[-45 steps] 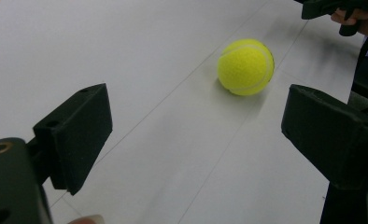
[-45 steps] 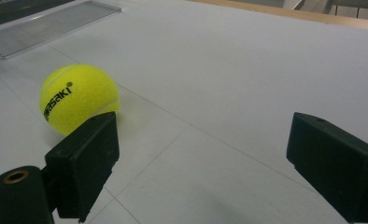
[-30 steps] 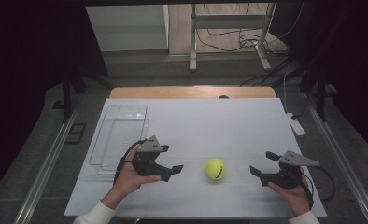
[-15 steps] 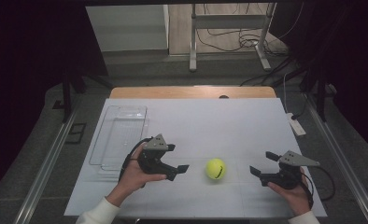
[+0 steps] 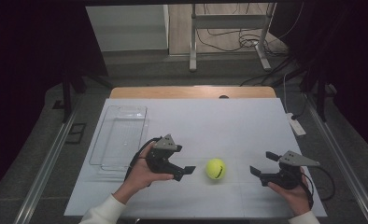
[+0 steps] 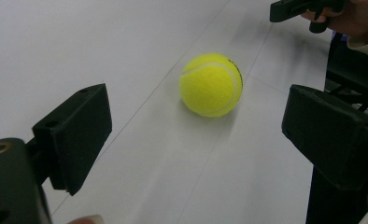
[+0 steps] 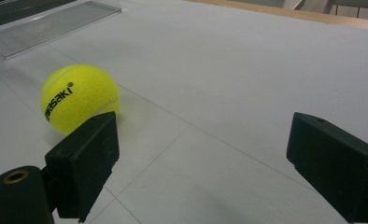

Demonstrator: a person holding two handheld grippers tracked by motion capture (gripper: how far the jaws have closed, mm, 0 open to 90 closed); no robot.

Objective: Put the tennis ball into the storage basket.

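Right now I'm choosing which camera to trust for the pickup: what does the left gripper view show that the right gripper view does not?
Left gripper view: the right gripper, held in a hand, beyond the ball. Right gripper view: the clear plastic tray, the table's wooden far edge and the ball's black lettering. Both: the yellow tennis ball resting on the white tabletop, ahead of open, empty jaws and untouched.

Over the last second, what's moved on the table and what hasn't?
The left tool edged a little toward the tennis ball, jaws open and short of it; nothing was grasped or released. The ball stayed in place on the white table. The right tool kept still with open jaws, and the clear tray did not shift.
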